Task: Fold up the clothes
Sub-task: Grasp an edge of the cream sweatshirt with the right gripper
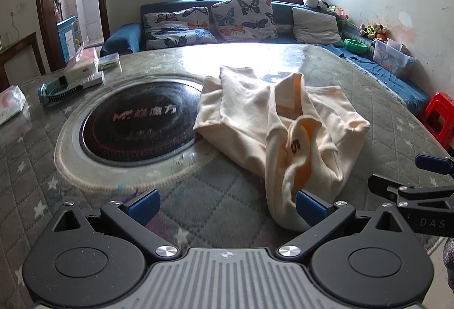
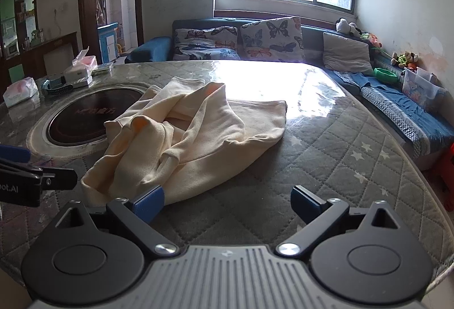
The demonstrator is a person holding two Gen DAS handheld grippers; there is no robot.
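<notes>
A cream garment (image 1: 272, 121) with orange lining and a "5" label lies crumpled on the round quilted table (image 1: 215, 204). It also shows in the right wrist view (image 2: 198, 135). My left gripper (image 1: 227, 208) is open and empty, just in front of the garment's near end, its right fingertip (image 1: 309, 206) at the cloth edge. My right gripper (image 2: 227, 204) is open and empty, its left fingertip (image 2: 149, 202) beside the garment's near hem. The right gripper shows at the right edge of the left wrist view (image 1: 420, 184).
A black round cooktop (image 1: 139, 121) is set in the table, under the garment's left edge. Tissue packs and boxes (image 1: 82, 70) and a teal strap (image 1: 56, 89) lie at the far left. A blue sofa with butterfly cushions (image 1: 244, 16) stands behind. A red stool (image 1: 439, 116) stands at right.
</notes>
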